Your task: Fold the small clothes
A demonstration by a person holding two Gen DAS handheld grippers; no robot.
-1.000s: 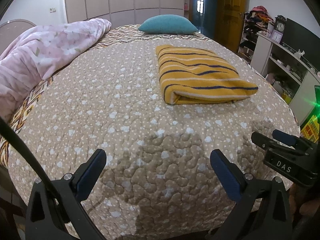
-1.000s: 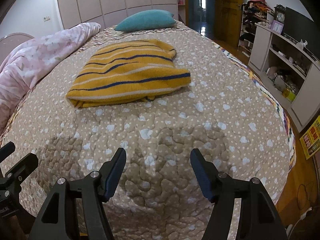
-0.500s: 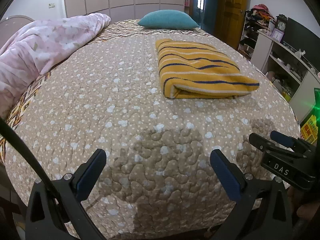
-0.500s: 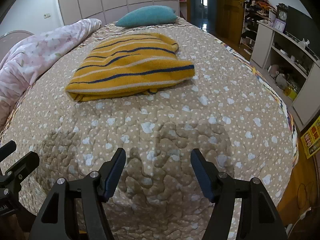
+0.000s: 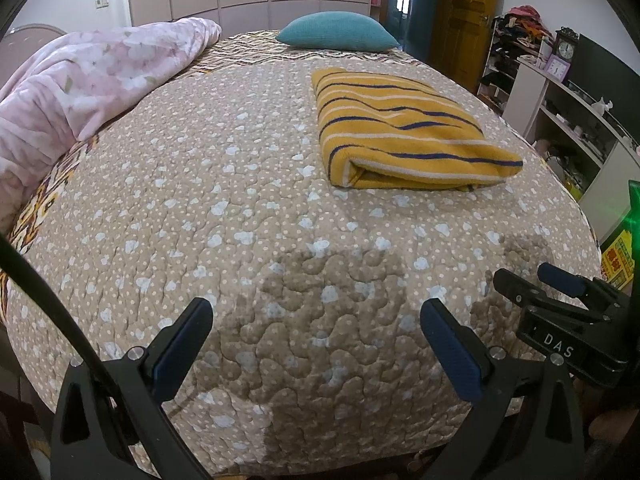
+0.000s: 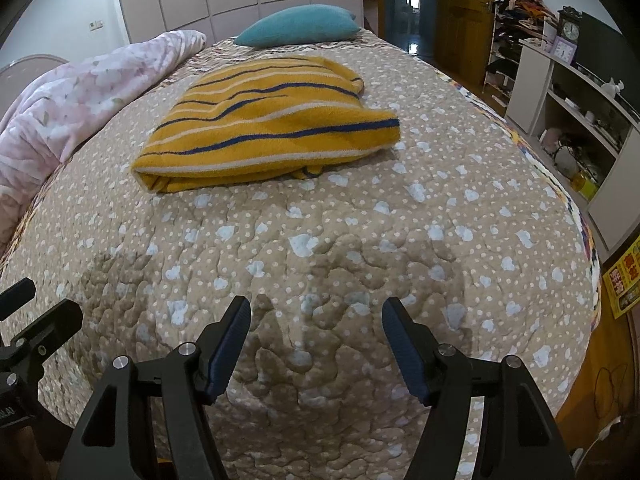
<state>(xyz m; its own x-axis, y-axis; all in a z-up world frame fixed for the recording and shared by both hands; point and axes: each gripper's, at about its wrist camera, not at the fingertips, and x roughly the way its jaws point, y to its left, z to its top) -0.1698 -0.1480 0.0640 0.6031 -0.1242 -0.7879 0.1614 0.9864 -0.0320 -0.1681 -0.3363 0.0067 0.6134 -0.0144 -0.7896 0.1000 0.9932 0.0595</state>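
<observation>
I see folded striped sweater [image 5: 404, 136] lying on bed quilt [image 5: 224, 208], well ahead of both tools. Left tool [image 5: 316, 340] jaws apart, empty, over near quilt edge. Right tool [image 6: 316, 340] jaws apart, empty. Teal pillow [image 6: 296, 24] beyond sweater.

We read "DAS" in white letters on the black body of the right gripper [image 5: 560, 350], low at the right of the bed [image 5: 240, 200]. Beyond it, a yellow sign [image 5: 618, 266] bears red characters we cannot make out.
</observation>
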